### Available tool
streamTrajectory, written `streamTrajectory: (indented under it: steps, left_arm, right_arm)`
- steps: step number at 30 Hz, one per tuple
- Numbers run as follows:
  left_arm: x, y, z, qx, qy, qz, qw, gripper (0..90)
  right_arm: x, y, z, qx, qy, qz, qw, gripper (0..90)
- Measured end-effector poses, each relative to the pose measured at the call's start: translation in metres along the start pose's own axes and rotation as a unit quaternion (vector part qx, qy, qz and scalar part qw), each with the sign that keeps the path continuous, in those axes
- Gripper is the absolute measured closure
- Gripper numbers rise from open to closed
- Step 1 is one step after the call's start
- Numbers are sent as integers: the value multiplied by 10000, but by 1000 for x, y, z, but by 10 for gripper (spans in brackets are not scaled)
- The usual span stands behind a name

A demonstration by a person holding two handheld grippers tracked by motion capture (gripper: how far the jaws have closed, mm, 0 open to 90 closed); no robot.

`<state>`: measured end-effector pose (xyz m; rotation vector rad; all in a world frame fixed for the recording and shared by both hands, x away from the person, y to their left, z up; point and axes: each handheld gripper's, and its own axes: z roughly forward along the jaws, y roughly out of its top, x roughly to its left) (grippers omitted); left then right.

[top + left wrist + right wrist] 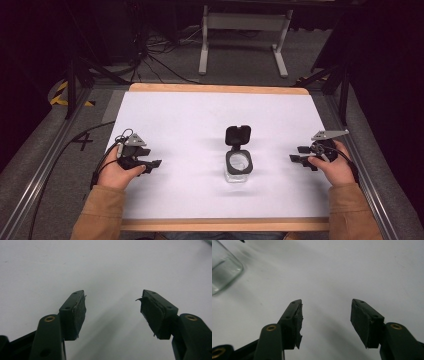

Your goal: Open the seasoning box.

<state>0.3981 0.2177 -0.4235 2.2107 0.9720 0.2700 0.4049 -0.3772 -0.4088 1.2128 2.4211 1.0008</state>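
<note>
Hands parked low at both sides, glass jar between them

Left gripper [151, 165] and right gripper [299, 154] rest wide-jawed and empty on the white table [190, 115]; centre frame, jar [238, 166] stands upright, hinged lid [237, 135] flipped back, apparently open for access.

Right gripper view: glass jar [223, 267] cut off by the left and top edges; only one clear rounded corner in frame, blurred, contents not readable. A small dark tip at the top edge, too little in frame to identify.

High view: jar's hinged lid [237, 135] stands open; inside of the glass too small to tell. Sleeves [97, 215] cut off by the bottom edge. Left hand [116, 172] covers the rear of the left gripper [153, 166]. Table [150, 107] beyond the far edge falls into darkness.

Left gripper view: top right corner, a pale sliver, unidentifiable.
</note>
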Motion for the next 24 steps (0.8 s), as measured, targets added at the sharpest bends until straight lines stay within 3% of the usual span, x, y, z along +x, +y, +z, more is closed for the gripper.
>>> streamTrajectory:
  steps: [1, 2, 5, 8, 15, 24]
  left_arm:
    - [2, -3, 3, -120, 88, -91, 9998, 372]
    - [5, -5, 3, -81, 104, -120, 9998, 372]
    - [9, -8, 4, -216, 54, -259, 9994, 374]
    - [11, -9, 5, -169, 137, -184, 9996, 373]
    - [7, -8, 10, 16, 60, -172, 9998, 381]
    - [5, -7, 10, -58, 58, -189, 9998, 377]
  right_arm:
    - [-2, -1, 1, 0, -13, 16, 10000, 434]
    - [-4, -3, 3, -18, -42, 29, 10000, 432]
    - [-9, -8, 7, -114, -81, 16, 9999, 431]
    - [-13, -13, 12, -178, -110, 31, 9998, 432]
    - [-16, -17, 13, -97, -123, 196, 9997, 432]
    - [-14, -16, 13, -140, -146, 185, 9996, 432]
